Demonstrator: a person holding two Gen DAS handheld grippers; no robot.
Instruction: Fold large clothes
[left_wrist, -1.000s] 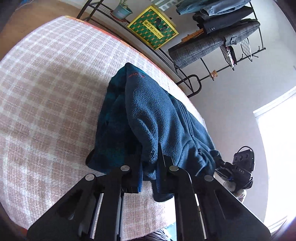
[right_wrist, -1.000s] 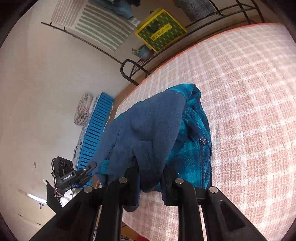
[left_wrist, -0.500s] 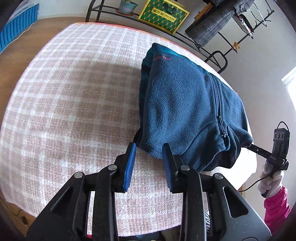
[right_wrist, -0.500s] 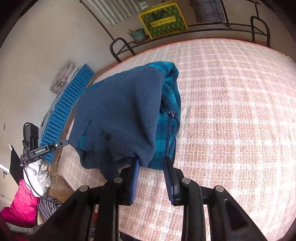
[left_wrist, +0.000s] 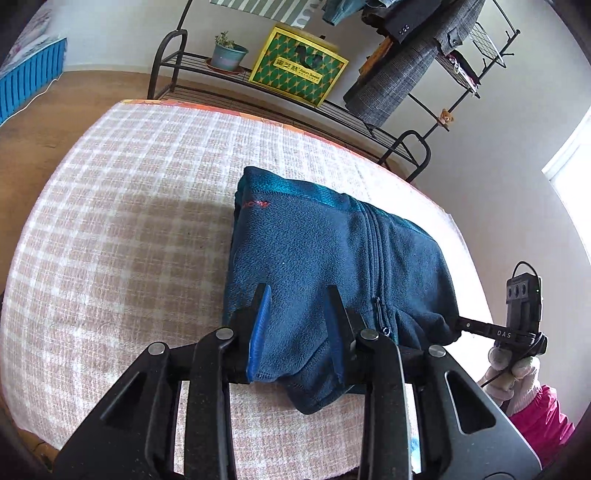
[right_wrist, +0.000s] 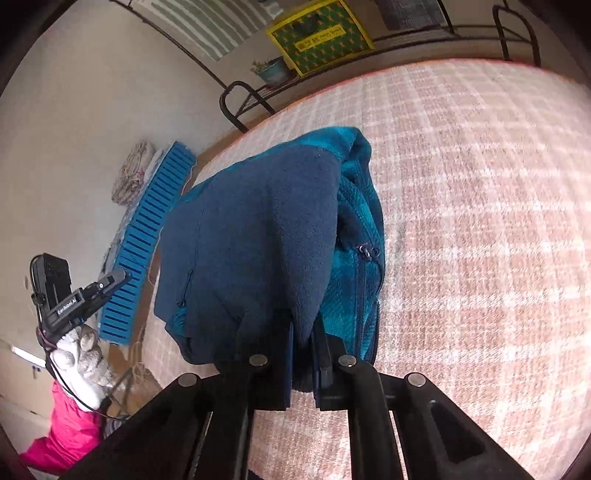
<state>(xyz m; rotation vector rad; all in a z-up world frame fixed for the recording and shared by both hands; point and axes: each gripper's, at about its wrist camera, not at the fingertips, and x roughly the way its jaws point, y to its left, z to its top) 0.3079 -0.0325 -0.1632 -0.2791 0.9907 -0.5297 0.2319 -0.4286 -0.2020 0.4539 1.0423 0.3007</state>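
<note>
A dark blue fleece jacket (left_wrist: 325, 258) with a teal lining lies folded on the pink checked tablecloth (left_wrist: 110, 240). My left gripper (left_wrist: 299, 295) is open, its jaws on either side of the jacket's near edge, with fleece between them. In the right wrist view the same jacket (right_wrist: 266, 229) drapes toward me. My right gripper (right_wrist: 301, 328) is shut on a fold of the jacket's near edge. Its zipper (right_wrist: 364, 254) and teal lining show to the right of the fold.
A black metal rack (left_wrist: 258, 88) with a plant pot (left_wrist: 227, 55) and a green and yellow box (left_wrist: 299, 70) stands behind the table. Hanging coats (left_wrist: 406, 62) are at the back right. A blue slatted crate (right_wrist: 147, 236) lies on the floor. The table's near edge is close.
My left gripper let go of the jacket and now straddles its near edge, open. My right gripper opened half a second ago and has shut again on the fold. The jacket lies flatter.
</note>
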